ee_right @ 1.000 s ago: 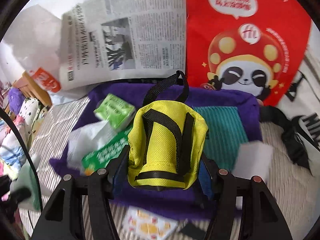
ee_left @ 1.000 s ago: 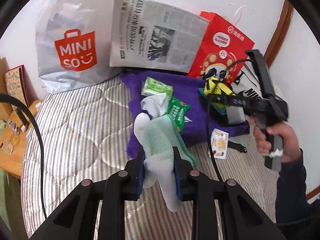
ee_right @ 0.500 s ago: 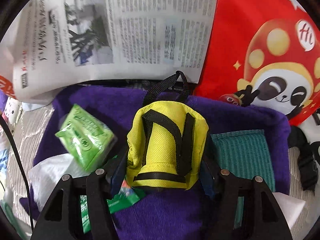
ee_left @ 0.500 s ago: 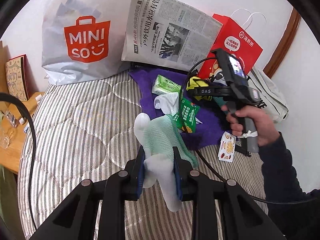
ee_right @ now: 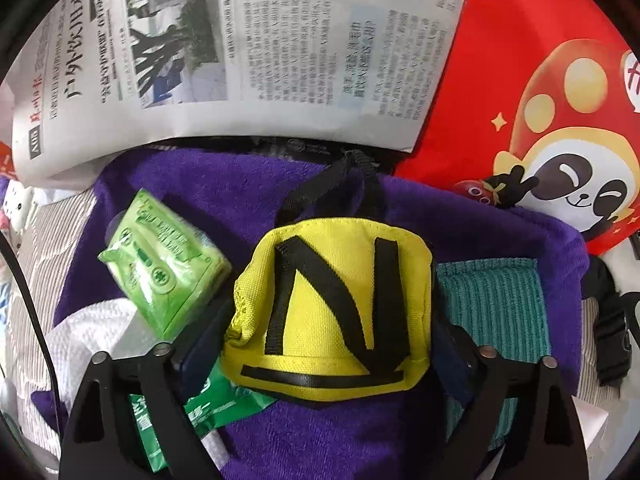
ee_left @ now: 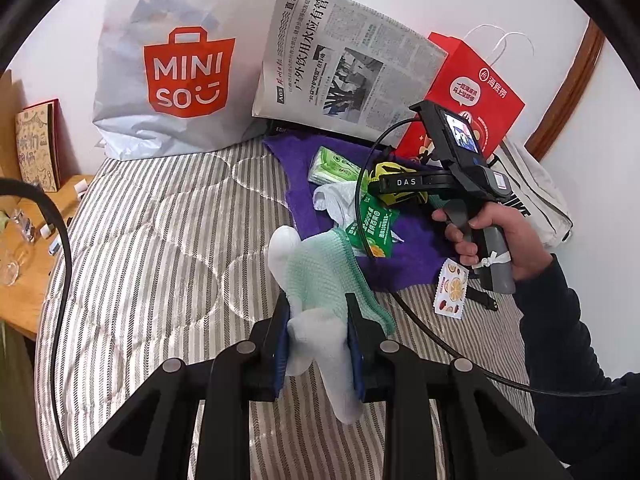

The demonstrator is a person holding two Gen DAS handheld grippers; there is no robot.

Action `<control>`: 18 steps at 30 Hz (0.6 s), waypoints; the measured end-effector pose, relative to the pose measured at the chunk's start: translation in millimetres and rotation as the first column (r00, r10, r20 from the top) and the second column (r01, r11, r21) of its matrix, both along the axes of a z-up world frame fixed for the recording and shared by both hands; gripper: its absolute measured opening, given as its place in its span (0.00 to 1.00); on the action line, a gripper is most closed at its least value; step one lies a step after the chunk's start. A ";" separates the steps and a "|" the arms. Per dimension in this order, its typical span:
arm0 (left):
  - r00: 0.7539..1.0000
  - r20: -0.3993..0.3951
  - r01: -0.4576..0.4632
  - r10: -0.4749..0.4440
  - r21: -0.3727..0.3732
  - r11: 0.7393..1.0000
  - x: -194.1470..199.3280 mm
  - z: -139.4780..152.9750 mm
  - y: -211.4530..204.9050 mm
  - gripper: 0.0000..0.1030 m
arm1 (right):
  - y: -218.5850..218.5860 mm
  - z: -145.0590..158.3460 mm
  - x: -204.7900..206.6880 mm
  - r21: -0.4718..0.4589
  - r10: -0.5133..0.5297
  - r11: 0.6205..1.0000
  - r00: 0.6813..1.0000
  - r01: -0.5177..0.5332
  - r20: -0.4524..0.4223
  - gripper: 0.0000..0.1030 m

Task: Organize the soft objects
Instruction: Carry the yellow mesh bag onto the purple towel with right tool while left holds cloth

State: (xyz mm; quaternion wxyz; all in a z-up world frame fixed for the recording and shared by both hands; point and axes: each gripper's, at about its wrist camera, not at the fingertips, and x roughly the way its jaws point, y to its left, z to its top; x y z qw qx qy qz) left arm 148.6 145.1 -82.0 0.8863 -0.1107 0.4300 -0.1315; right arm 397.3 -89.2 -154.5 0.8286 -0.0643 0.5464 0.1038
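My left gripper (ee_left: 318, 320) is shut on a white sock (ee_left: 344, 396) wrapped in a green mesh cloth (ee_left: 320, 268), held above the striped quilt (ee_left: 160, 240). In the right wrist view, my right gripper (ee_right: 326, 344) points down at the purple towel (ee_right: 200, 184). Its jaws are opening, and its pads stand clear of the yellow pouch with black straps (ee_right: 340, 300), which lies on the towel between them. A green tissue pack (ee_right: 160, 272), a green snack packet (ee_right: 224, 404), a white cloth (ee_right: 80, 340) and a teal cloth (ee_right: 492, 304) lie around the pouch.
Against the wall stand a white Miniso bag (ee_left: 176, 64), a newspaper (ee_left: 344, 72) and a red paper bag (ee_left: 480, 88). A wooden bedside table (ee_left: 24, 240) is at the left. A fruit-print packet (ee_left: 452, 288) lies by the towel's edge. A person's hand (ee_left: 492, 232) holds the right gripper.
The right gripper came down closer over the purple towel with the yellow pouch, then its jaws spread and let the pouch rest there. The left gripper keeps its hold.
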 end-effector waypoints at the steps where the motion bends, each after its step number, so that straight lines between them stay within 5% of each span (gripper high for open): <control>1: 1.000 0.002 0.002 -0.002 0.001 1.000 -0.9 0.6 -0.5 0.23 | -1.6 0.4 -0.3 -0.005 0.003 1.000 1.000 -0.003 0.001 0.90; 18: 1.000 0.003 0.018 -0.018 0.000 1.000 -13.1 8.4 -12.7 0.23 | -32.1 42.2 -14.1 0.089 -0.066 0.994 0.995 0.059 0.075 0.98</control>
